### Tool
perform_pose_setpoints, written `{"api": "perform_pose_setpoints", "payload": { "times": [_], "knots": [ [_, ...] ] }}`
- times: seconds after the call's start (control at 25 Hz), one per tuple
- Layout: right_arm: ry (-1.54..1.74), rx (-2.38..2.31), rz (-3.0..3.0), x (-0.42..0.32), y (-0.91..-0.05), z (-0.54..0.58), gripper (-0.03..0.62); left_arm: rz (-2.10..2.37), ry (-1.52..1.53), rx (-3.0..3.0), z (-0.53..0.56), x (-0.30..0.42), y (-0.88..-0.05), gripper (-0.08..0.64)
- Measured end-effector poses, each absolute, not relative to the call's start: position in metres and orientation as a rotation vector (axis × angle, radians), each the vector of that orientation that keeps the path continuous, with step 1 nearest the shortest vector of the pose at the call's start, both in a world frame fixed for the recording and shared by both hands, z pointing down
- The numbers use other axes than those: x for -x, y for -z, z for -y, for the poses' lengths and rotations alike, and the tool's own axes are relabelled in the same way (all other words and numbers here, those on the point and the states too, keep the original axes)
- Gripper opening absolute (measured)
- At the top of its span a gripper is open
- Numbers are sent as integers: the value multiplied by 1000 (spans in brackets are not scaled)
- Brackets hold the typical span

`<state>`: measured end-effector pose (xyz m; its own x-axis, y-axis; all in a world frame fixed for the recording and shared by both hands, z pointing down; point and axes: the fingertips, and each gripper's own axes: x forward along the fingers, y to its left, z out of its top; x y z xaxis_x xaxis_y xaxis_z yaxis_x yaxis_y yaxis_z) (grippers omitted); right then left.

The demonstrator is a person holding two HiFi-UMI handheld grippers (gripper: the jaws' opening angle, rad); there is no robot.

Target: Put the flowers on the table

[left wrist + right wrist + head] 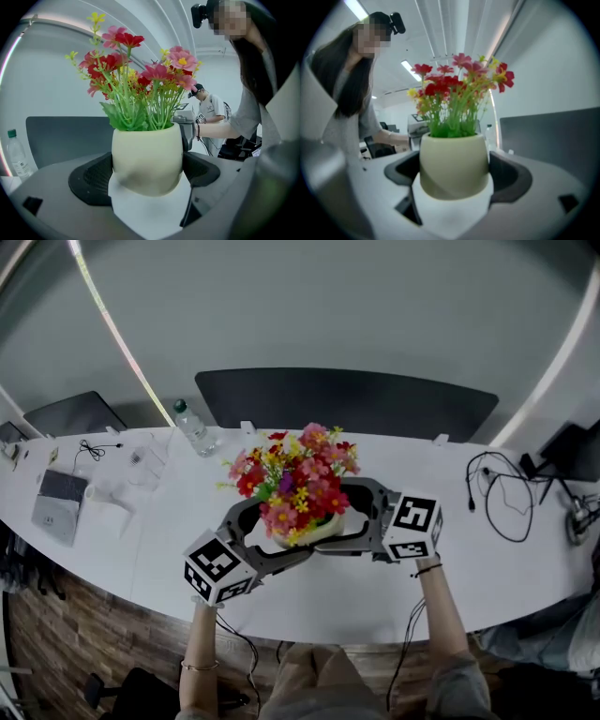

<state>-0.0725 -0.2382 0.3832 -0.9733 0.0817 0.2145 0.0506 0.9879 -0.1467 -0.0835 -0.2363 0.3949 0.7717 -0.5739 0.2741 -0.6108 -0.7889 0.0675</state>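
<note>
The pot [146, 161] looks smooth and matt (ceramic by the look), the pads [96, 176] black and finely textured, the table [375, 601] smooth.

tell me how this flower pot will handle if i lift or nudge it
Probably top-heavy: the flowers spread wider than the pot, so it may tip. Its rounded base could let it rock. The smooth wall looks slippery, so a light grip might slip.

Red, pink and yellow flowers [295, 479] stand upright in a cream pot [146, 159], seemingly above the table [469, 577].
</note>
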Motion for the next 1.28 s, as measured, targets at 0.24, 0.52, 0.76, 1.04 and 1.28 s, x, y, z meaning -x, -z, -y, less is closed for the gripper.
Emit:
{"api": "perform_pose_setpoints", "payload": {
  "times": [0.24,0.52,0.76,1.04,1.28],
  "knots": [
    [-213,103,2912,75,-414,253,446,966,-379,-2794,251,87,-427,465],
    [-197,121,2893,78,-444,258,446,998,-393,-2777,255,90,-457,465],
    [-194,136,2877,82,-467,261,446,1022,-433,-2754,258,94,-479,465],
    [-193,151,2854,86,-496,264,446,1049,-465,-2732,261,98,-508,465],
    [-182,143,2829,88,-514,267,446,1062,-501,-2720,263,100,-525,465]
  ]
}}
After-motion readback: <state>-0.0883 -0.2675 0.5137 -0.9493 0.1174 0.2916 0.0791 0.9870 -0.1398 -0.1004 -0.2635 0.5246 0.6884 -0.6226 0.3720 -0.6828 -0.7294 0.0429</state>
